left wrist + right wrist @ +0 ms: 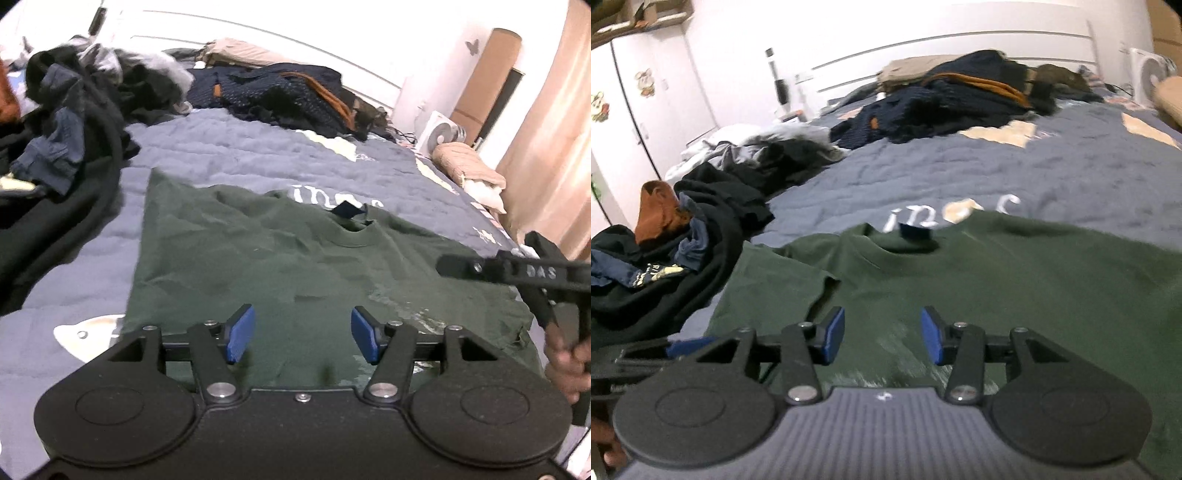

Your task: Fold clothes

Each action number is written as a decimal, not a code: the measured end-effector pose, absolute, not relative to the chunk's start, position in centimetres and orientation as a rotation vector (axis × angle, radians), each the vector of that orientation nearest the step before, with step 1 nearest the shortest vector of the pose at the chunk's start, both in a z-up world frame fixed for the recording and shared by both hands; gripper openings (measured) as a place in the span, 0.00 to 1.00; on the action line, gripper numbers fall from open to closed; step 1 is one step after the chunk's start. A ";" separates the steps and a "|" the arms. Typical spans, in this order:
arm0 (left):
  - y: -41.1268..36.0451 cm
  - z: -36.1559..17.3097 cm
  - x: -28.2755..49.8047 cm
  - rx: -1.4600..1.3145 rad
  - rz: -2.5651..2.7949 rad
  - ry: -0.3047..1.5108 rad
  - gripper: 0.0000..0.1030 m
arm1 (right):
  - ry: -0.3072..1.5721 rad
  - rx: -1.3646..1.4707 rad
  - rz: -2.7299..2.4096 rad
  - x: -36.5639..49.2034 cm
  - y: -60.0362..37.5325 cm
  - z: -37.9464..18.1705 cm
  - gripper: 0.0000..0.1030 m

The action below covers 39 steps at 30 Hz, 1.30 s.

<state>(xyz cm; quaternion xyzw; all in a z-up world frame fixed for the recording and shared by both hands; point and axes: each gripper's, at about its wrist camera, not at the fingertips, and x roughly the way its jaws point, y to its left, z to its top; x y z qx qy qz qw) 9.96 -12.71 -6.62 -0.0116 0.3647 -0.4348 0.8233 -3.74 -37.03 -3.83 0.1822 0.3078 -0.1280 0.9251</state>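
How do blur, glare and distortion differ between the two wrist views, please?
Left wrist: wall blown out white, shirt fairly sharp, right gripper smeared, fisheye curving the bed. Right wrist: shirt motion-blurred, headboard overexposed, edges bowed.

- The T-shirt (pixel 280 266) lies flat on the bed (pixel 258 155), in the frame's centre.
- A clothes pile (pixel 66 122) lies at upper left, beside the shirt.
- Another heap (pixel 280 92) lies behind, at upper centre.

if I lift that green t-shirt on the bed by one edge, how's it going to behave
The green t-shirt will probably droop and bunch: it is thin, wrinkled cloth lying flat on the quilt. It likely weighs little. Pushed, it may drag and crease rather than slide, since the quilt looks textured.
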 end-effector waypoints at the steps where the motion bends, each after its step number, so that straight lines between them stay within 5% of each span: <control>1: -13.0 -6.6 9.8 -0.026 -0.923 0.775 0.55 | 0.633 0.374 -0.272 -4.5 -37.1 -3.9 0.44; 39: -23.7 -8.5 1.7 0.038 -1.101 0.765 0.56 | 0.602 0.572 -0.657 -20.2 -52.2 -6.9 0.44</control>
